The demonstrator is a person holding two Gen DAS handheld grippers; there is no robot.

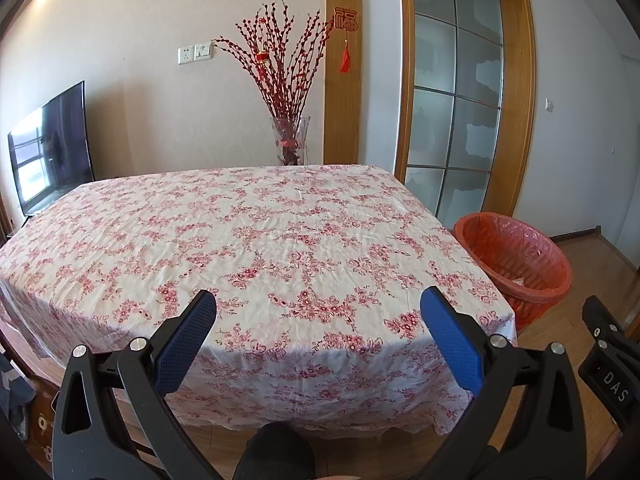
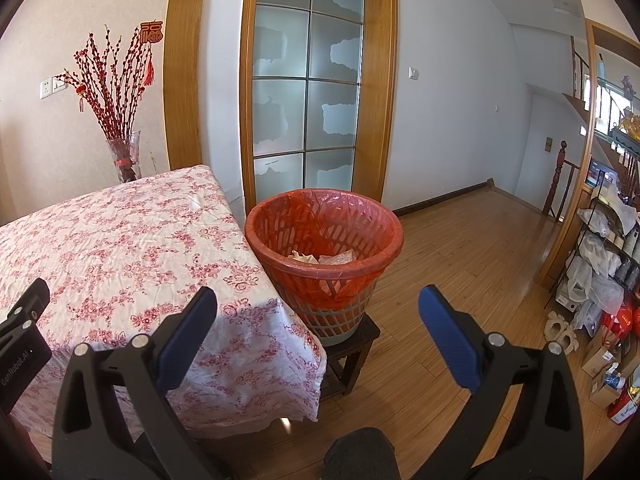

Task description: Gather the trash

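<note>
The surface (image 1: 256,240), under a floral cloth, lies ahead of the left tool (image 1: 318,316) and ahead-left of the right tool (image 2: 318,314). The bin (image 2: 324,240), lined with a red bag, stands on a stool (image 2: 356,344) just beside the surface corner, directly ahead of the right tool. The trash (image 2: 320,258) lies inside the bin. Both tools are released, jaws spread wide, gripping nothing.
</note>
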